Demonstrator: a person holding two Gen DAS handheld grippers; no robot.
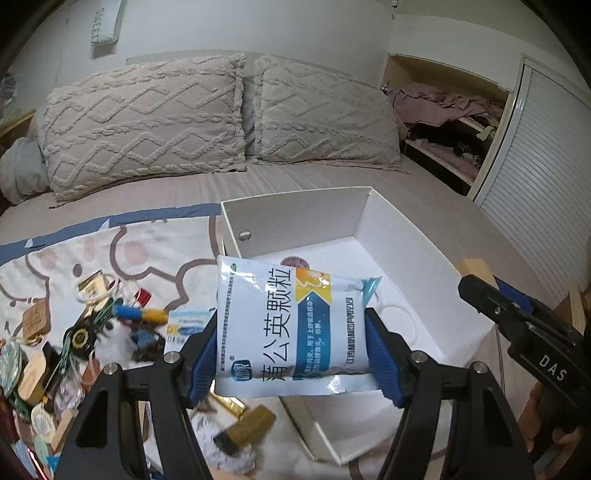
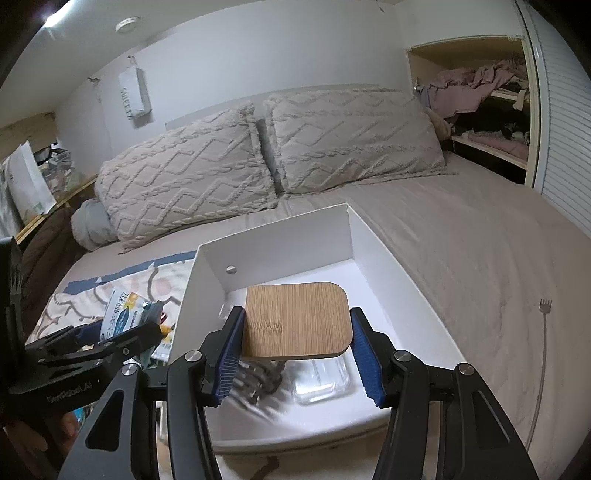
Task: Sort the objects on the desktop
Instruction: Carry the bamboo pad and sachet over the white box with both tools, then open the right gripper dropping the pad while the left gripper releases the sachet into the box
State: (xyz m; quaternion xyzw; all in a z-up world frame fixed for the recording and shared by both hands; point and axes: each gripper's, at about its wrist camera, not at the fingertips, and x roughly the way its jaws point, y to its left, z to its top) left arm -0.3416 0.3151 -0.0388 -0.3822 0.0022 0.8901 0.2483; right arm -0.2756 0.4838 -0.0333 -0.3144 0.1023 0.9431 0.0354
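My left gripper (image 1: 295, 350) is clamped on a white-and-blue sachet (image 1: 291, 328), its blue pads pressing both side edges. The sachet is printed with large blue Chinese characters reading 蒲公英颗粒, a blue arrow panel with small white text and a yellow-orange corner; its top right corner is crumpled. I hold it in the air just over the near left corner of the white box (image 1: 388, 236), partly above the patterned blanket (image 1: 166, 251).

My right gripper (image 2: 297, 345) is grasping a bamboo board (image 2: 295, 319) by its two side edges, flat and level, above the inside of the white box (image 2: 373, 240). The board is rectangular with rounded corners and fine straight grain; a faint engraved mark sits near its left side, too soft for me to read. Under it, inside the box, lie a clear plastic case (image 2: 325, 380) and something dark and blurred I cannot identify.

Other writing: "DAS" on the right gripper body (image 1: 550, 365) seen from the left wrist, "GenRobot.AI" on the left gripper body (image 2: 70, 397) seen from the right wrist, and "SWEET" on a wall hanging (image 1: 105, 22).

The box stands open on the bed (image 2: 480, 258), with bare sheet to its right and behind it up to the two pillows (image 1: 229, 114). To its left the blanket carries a crowded pile of small items (image 1: 92, 332); a gold bar-shaped object (image 1: 247, 428) lies just below the sachet.
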